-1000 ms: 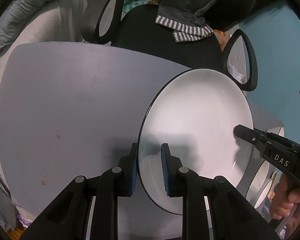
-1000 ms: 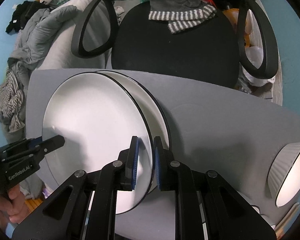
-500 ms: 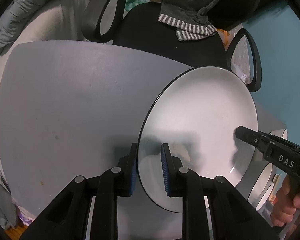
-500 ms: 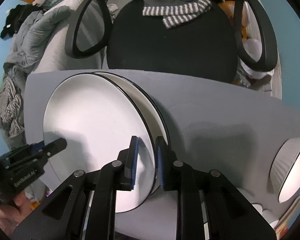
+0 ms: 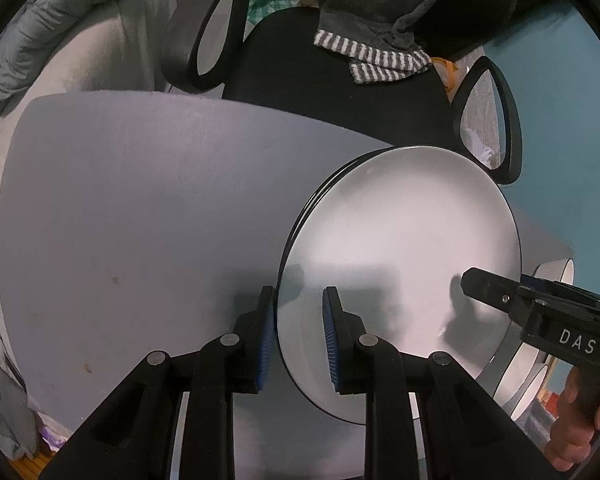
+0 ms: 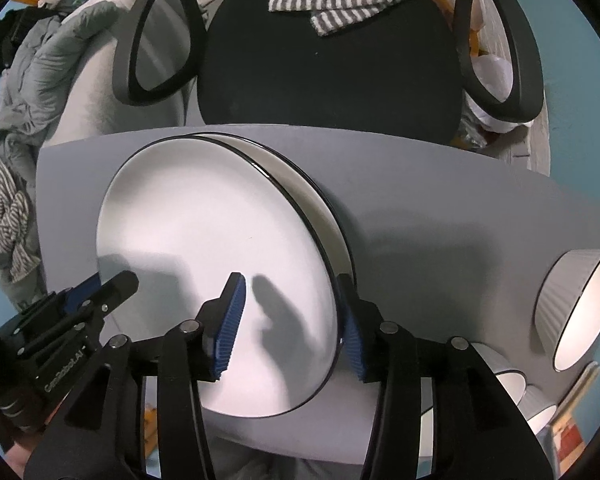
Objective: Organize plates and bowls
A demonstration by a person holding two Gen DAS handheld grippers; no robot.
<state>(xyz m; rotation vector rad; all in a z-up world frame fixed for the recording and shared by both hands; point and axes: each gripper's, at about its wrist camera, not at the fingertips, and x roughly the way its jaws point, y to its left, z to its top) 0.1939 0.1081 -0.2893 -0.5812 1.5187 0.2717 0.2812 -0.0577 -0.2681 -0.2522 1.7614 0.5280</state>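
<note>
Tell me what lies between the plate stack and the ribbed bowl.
Bare grey table, with shadow only, separates the plate stack and ribbed bowl in the right wrist view.

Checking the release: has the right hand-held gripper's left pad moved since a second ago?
Yes. The right hand-held gripper is opening: its left pad has swung left, off the top plate's rim.

Left of the stacked plates [image 5: 400,248] your grey table [image 5: 140,208] is bare all the way to its edge, so that side is open for a pass. On the right, the ribbed bowl [image 6: 576,308] and smaller bowls [image 6: 512,384] crowd the near corner. The black office chair [image 6: 328,60] stands against the far edge and its armrests [image 6: 160,40] block any exit there.
</note>
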